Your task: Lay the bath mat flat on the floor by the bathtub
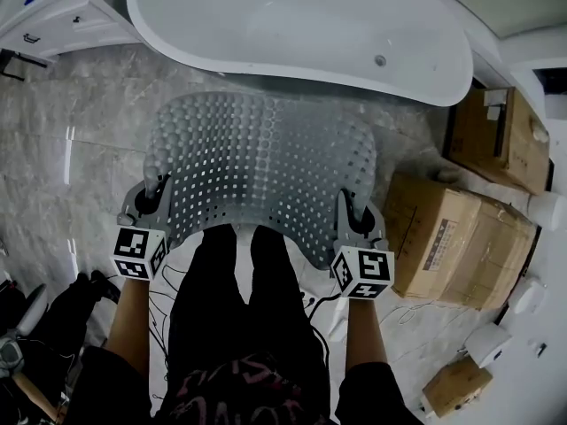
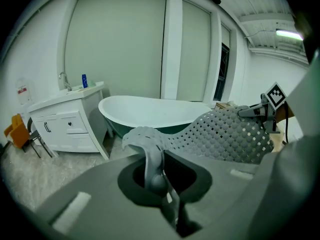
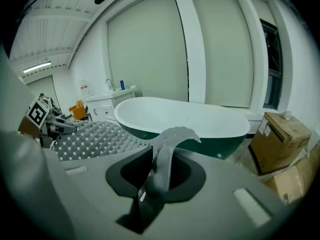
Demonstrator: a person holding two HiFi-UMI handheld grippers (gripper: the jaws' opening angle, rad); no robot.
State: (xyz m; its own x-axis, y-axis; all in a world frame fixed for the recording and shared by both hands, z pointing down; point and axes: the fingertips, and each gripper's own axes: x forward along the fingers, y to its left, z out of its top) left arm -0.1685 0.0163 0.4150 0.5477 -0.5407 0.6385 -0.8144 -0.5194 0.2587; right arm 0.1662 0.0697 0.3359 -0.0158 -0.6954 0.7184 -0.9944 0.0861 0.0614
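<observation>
The bath mat [image 1: 257,166] is being held by its two near corners, one pinched tight in the left hand-held gripper [image 1: 152,204], one in the right hand-held gripper [image 1: 354,215]. It is being stretched wide over the floor [image 1: 71,149] beside the bathtub [image 1: 292,25], likely so it lands flat.

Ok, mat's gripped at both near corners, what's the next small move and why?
Probably lower the left gripper and right gripper evenly: the grey perforated rubber bath mat hangs bowed between them beside the white bathtub, not yet flat.
</observation>
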